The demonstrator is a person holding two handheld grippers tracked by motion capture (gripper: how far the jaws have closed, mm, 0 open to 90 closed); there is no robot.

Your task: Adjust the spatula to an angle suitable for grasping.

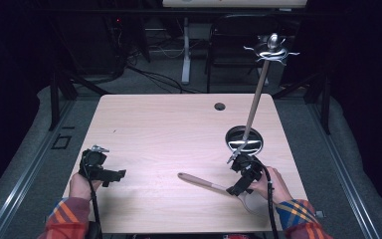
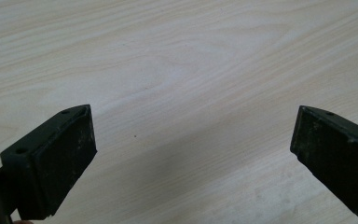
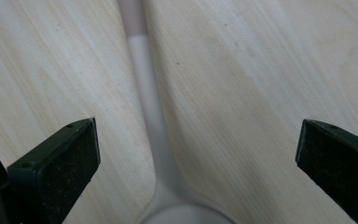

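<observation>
right gripper view: wooden spoon [image 3: 142, 93] handle between wide-open right tool [image 3: 198, 163] jaws

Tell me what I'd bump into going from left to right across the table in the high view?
Left gripper → wooden spoon lying flat → right gripper, fingers open over the spoon. The round metal holder with its tall stick overlaps them sideways, so I skip it.

wooden spoon [image 1: 214, 186] flat on table [image 1: 164, 129]

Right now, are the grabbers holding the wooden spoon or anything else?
Nothing is held. The right gripper hangs open over the wooden spoon, its handle between the pads but untouched. The left gripper is open over bare table.
</observation>
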